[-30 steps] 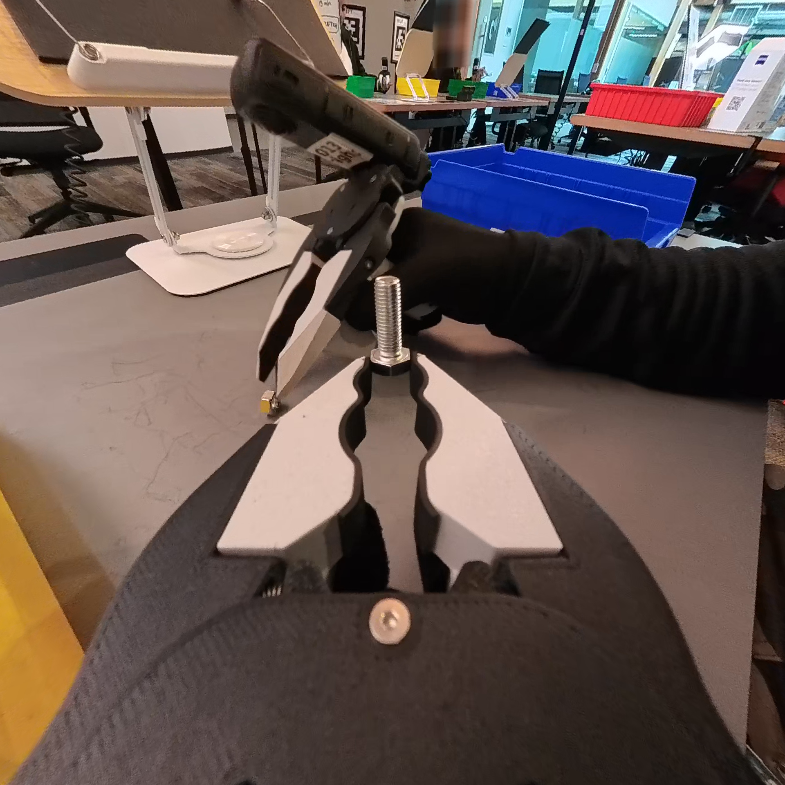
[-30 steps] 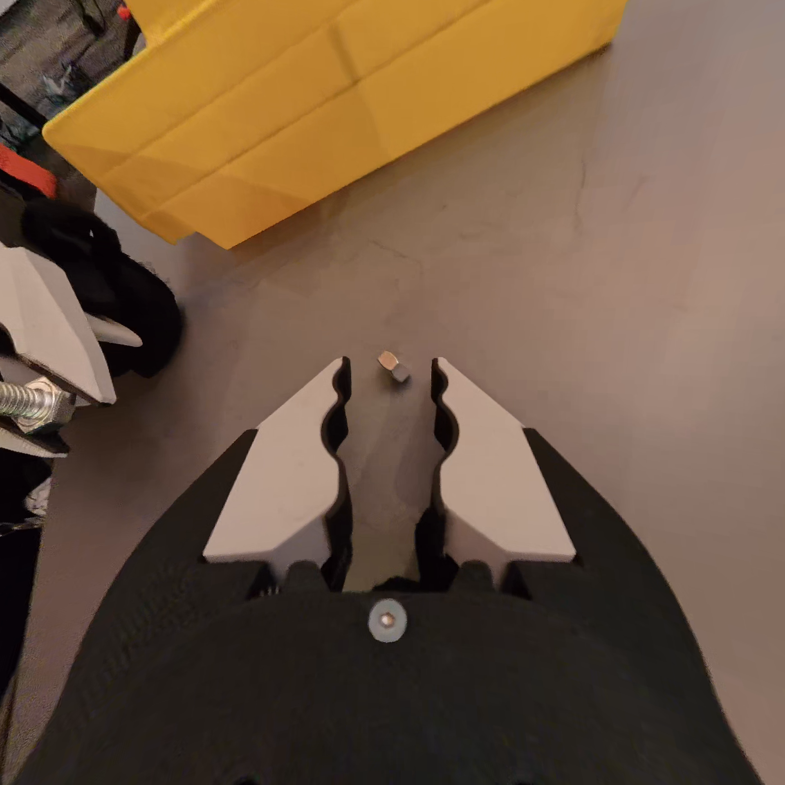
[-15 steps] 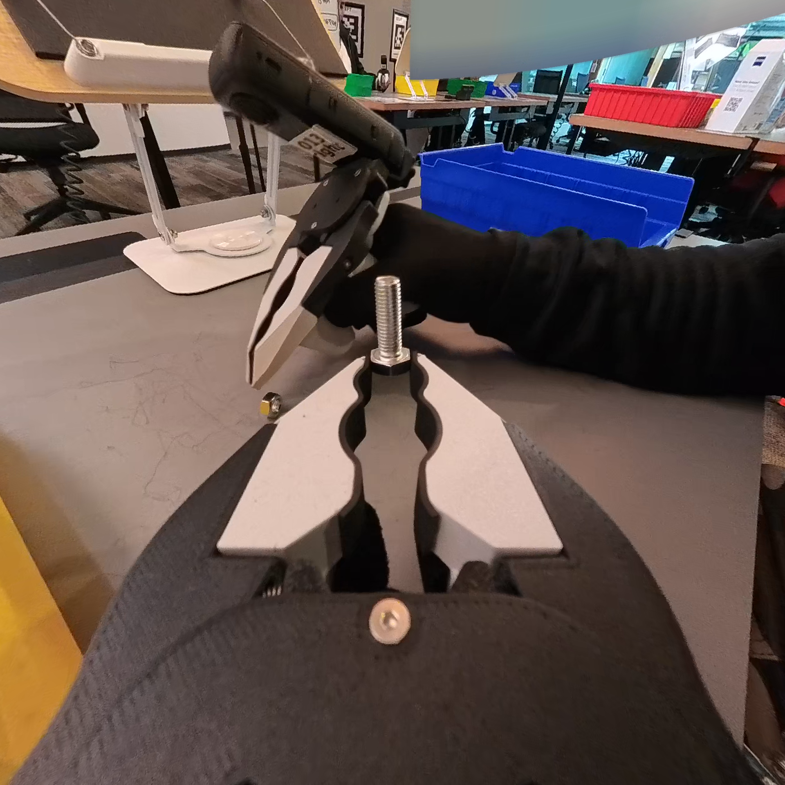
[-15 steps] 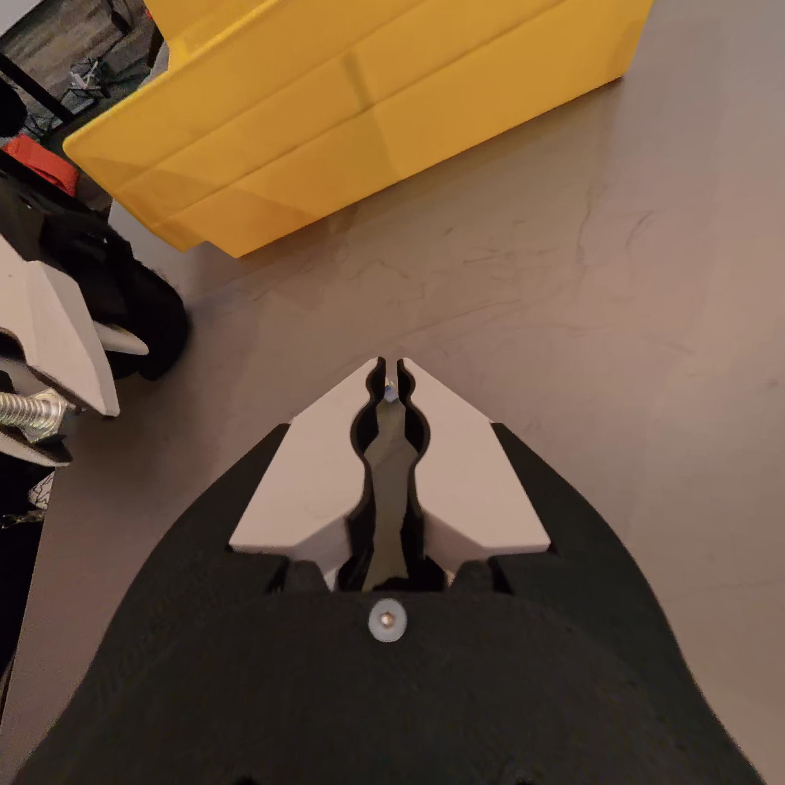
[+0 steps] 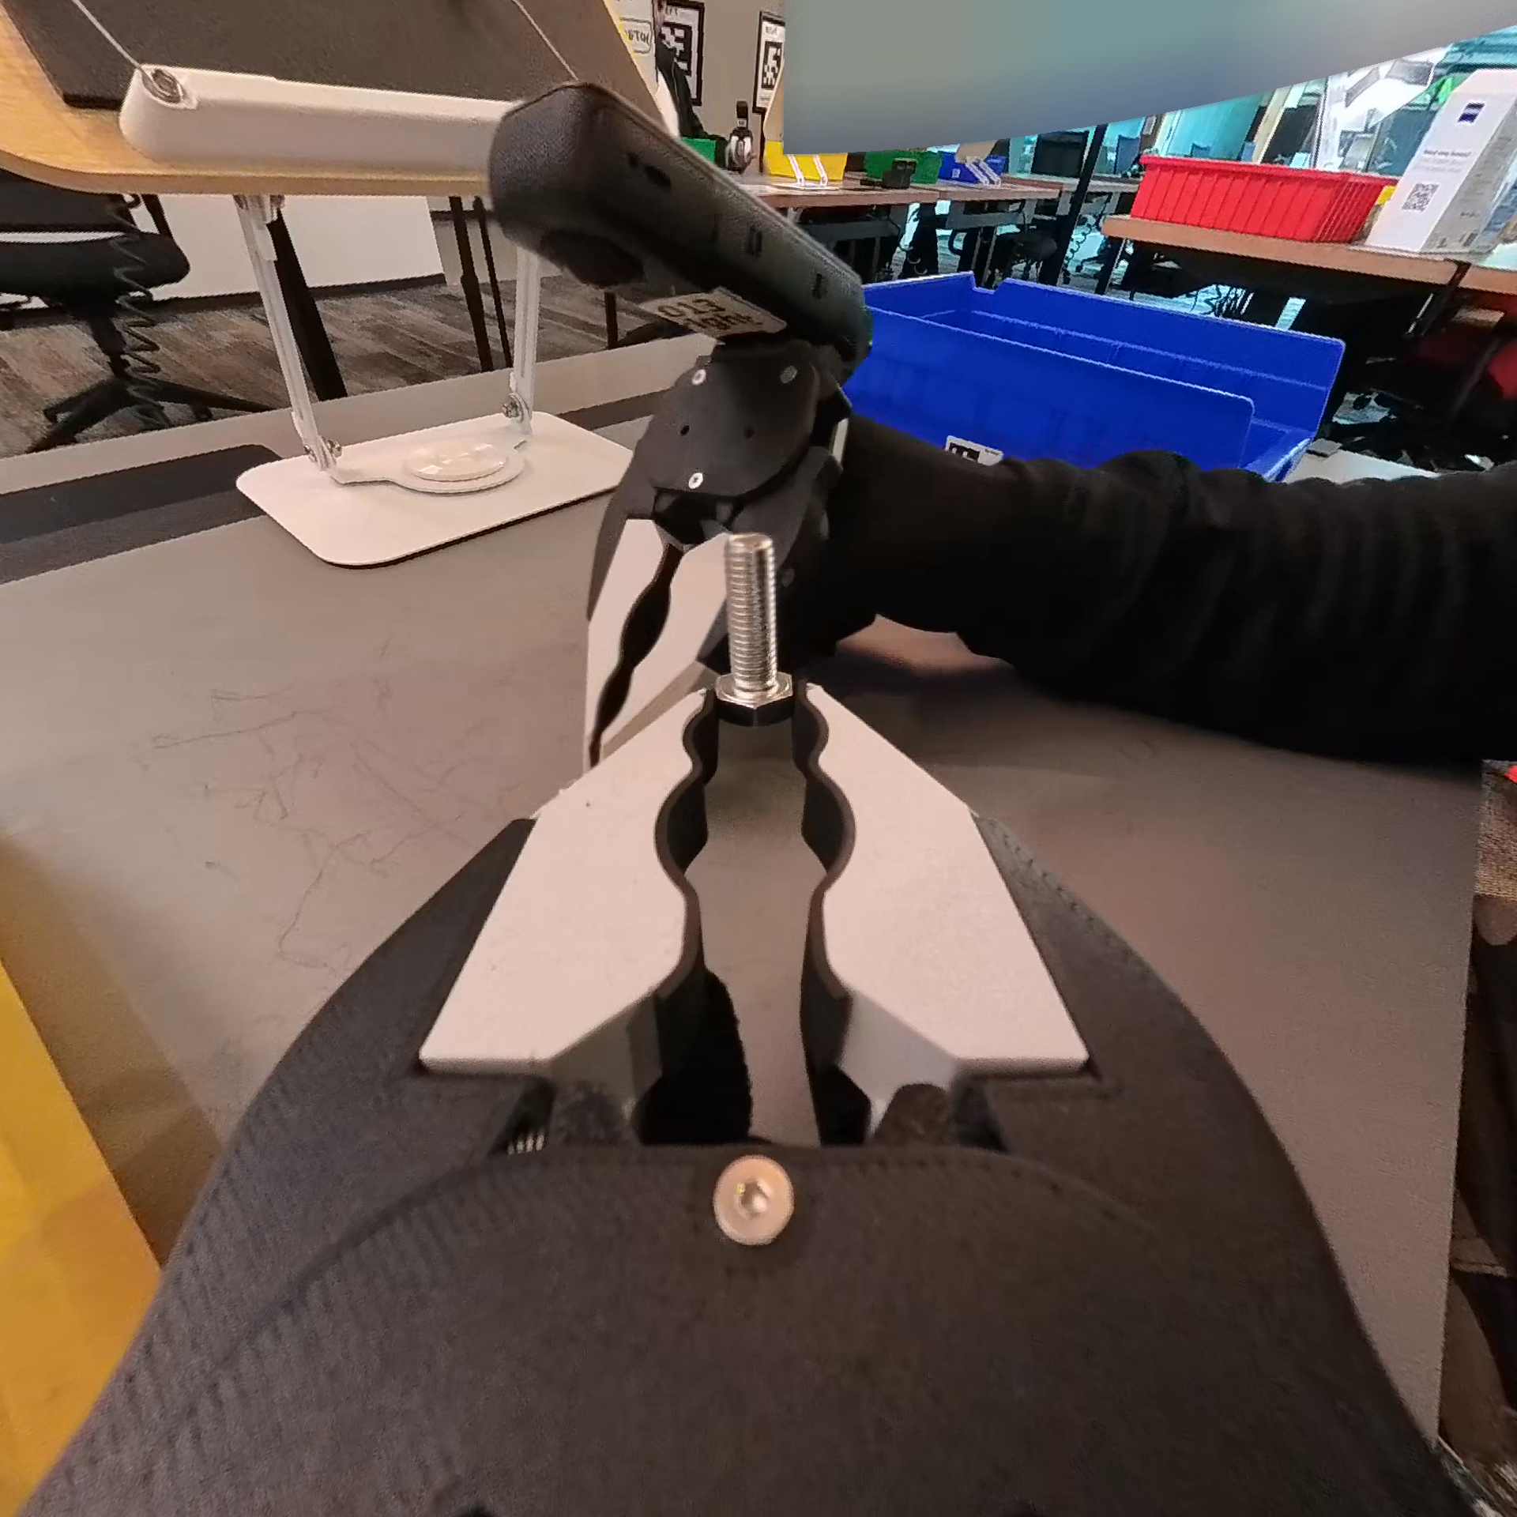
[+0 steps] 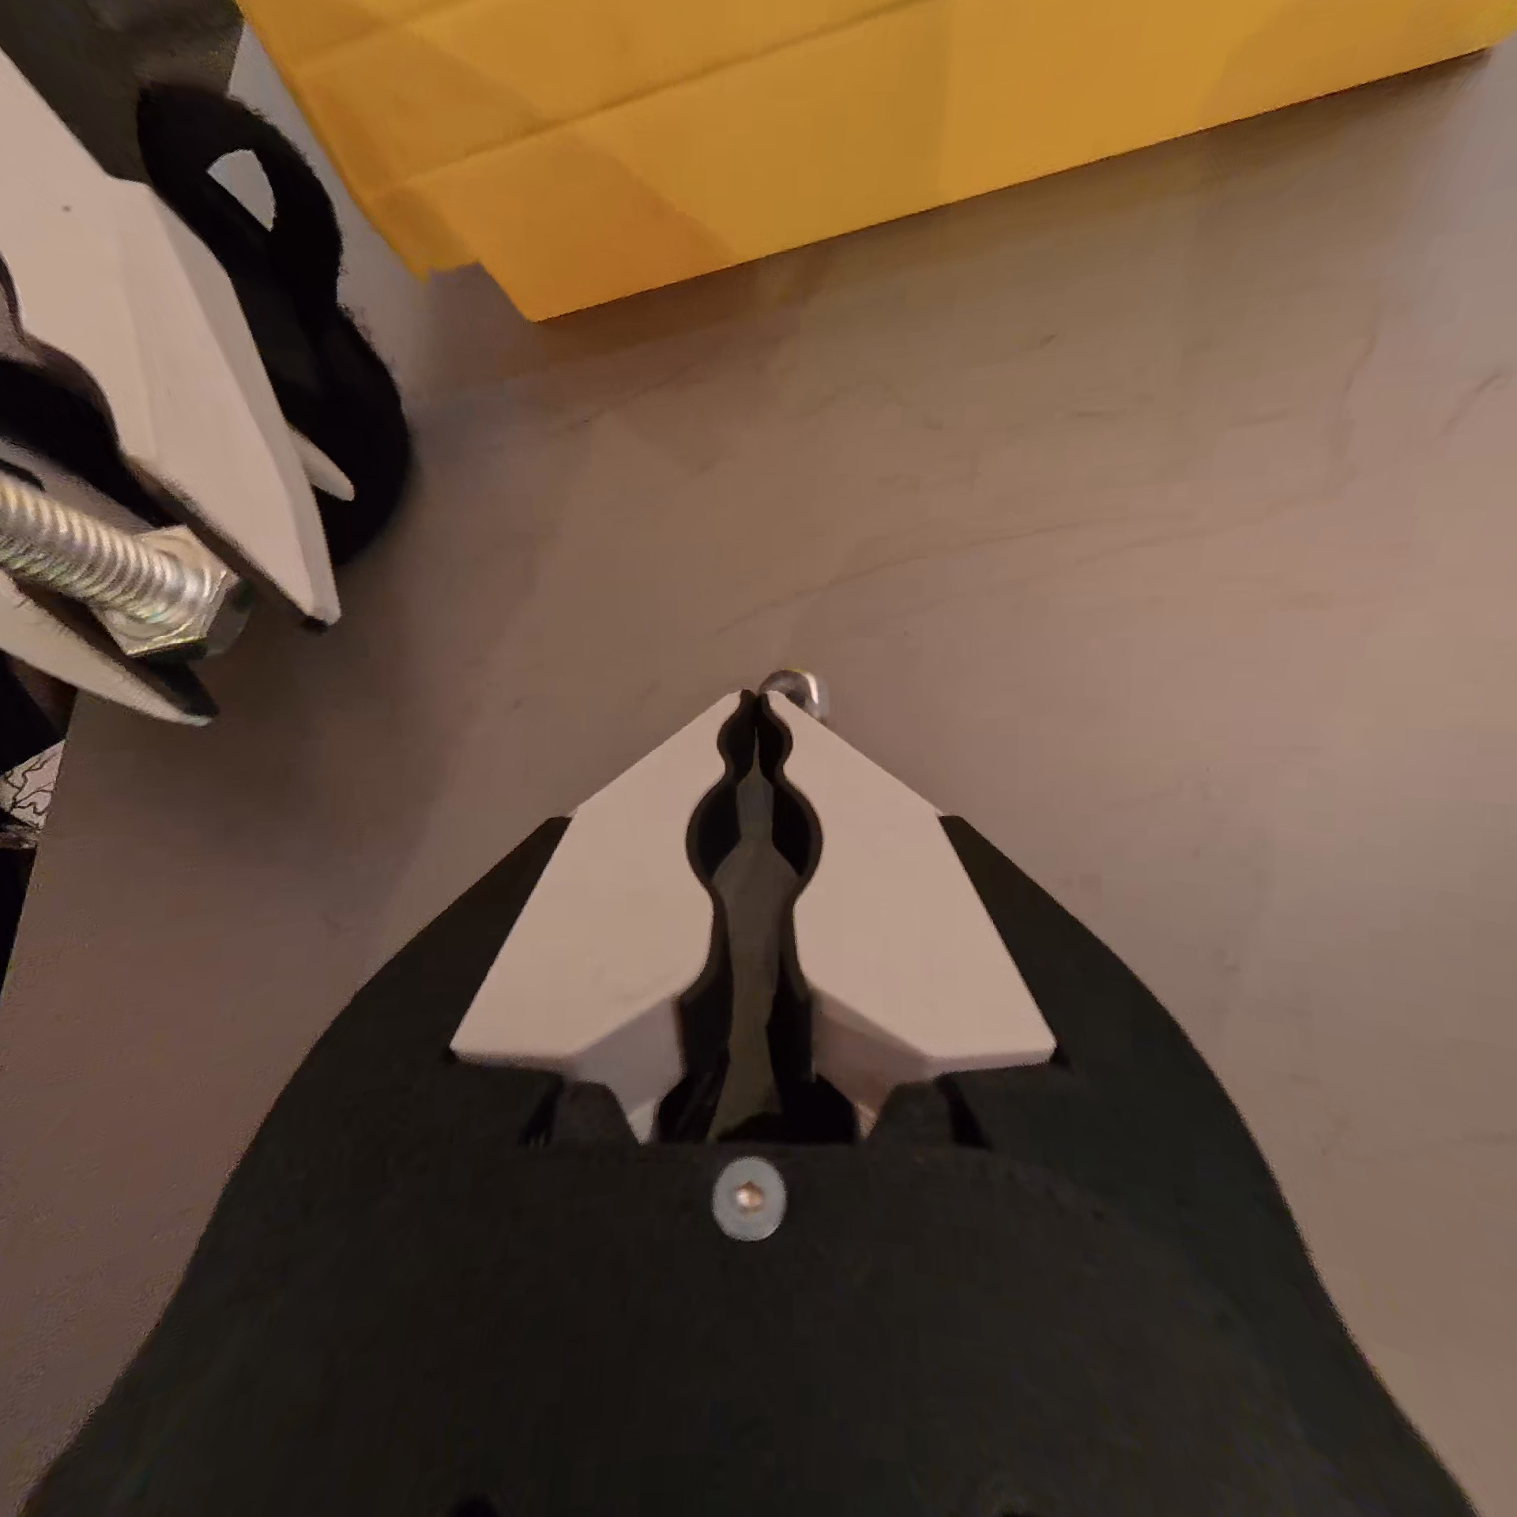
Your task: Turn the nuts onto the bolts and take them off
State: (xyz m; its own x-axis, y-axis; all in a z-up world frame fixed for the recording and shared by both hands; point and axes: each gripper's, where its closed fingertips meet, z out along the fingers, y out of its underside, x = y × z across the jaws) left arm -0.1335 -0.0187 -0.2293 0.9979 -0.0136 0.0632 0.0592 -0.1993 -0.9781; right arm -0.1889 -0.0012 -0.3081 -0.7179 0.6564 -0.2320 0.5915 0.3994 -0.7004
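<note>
My left gripper (image 5: 751,710) is shut on the hex head of a silver bolt (image 5: 749,611), which stands upright with its bare thread pointing up. It also shows at the left of the right wrist view (image 6: 258,665), holding the bolt (image 6: 98,554). My right gripper (image 6: 758,698) is shut with its tips together, pointing down at the grey table (image 6: 1149,575). A small silver nut (image 6: 796,683) lies just past its right fingertip, not between the jaws. In the left wrist view the right gripper (image 5: 598,743) hangs just left of the bolt, and the nut is hidden.
A yellow bin (image 6: 821,164) stands close beyond the nut and also shows at my left (image 5: 49,1231). A blue bin (image 5: 1067,386) and a white stand (image 5: 427,492) sit at the back. A black sleeve (image 5: 1149,591) reaches in from the right. One gripper's finger ends stand about 10 cm off the other's.
The right gripper went from open around the nut to fully shut, and the nut ended up outside its tips. It also moved closer to the bolt. The left gripper held still.
</note>
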